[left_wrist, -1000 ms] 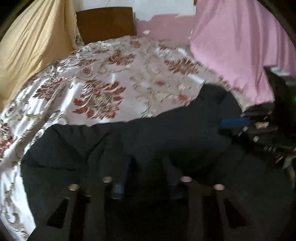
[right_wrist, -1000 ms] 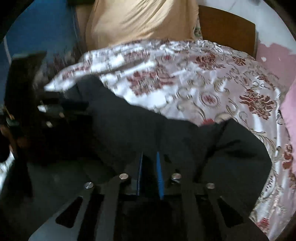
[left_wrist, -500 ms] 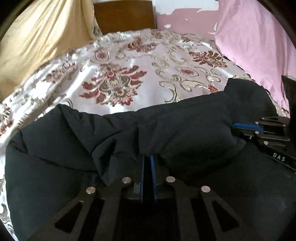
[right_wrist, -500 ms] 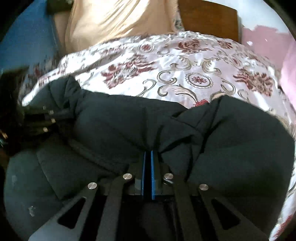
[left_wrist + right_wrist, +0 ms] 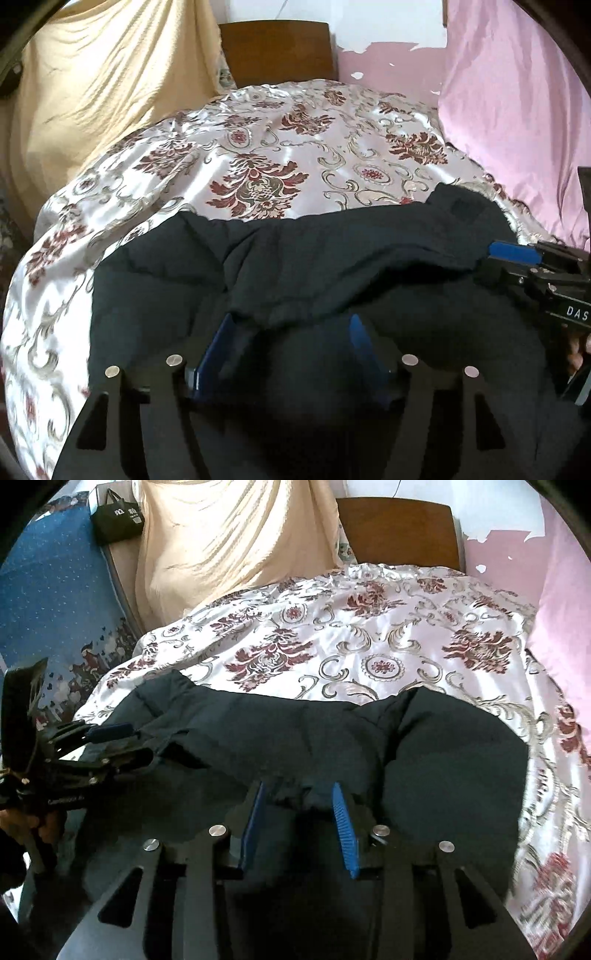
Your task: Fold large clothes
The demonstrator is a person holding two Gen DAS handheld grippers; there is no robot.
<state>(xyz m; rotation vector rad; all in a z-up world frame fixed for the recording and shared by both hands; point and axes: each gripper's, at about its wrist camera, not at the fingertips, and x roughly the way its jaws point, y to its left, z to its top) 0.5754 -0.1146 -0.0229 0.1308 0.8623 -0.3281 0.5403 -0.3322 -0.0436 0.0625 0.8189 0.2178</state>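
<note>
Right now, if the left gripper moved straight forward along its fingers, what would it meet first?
The left gripper, open, would most likely first meet the raised fold of the dark jacket directly ahead. Beyond it lies the floral bedspread. Depth is unclear.

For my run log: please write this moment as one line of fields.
step: fold laid down | left gripper: open | right gripper: open | dark jacket: folded, lying on floral bedspread
</note>
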